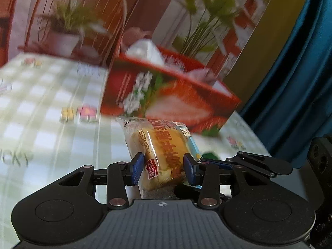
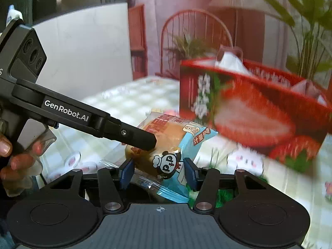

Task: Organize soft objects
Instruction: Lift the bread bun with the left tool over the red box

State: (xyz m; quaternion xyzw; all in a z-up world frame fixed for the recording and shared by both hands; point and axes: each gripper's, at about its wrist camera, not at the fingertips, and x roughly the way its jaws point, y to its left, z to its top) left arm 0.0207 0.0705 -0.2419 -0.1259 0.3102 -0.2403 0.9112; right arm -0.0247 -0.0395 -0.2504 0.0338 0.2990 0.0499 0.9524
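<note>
Left gripper (image 1: 164, 171) fingers clamped on wrapped bread bun (image 1: 159, 151), bun raised above checked worktop (image 1: 51, 124), right gripper (image 2: 159, 171) fingers part-open flanking the bun's blue end, contact unclear, red strawberry box (image 2: 249, 108) behind near the worktop's far right edge

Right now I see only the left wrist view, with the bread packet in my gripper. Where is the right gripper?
Observer: The blue end of the bread packet lies between the pads of the right gripper; whether they press, I cannot tell.
Operator: Which print is on that end?
Observer: A cartoon panda.
Operator: Does the left gripper show there?
Observer: Yes, one finger of the left gripper rests on the packet's upper side.
</note>
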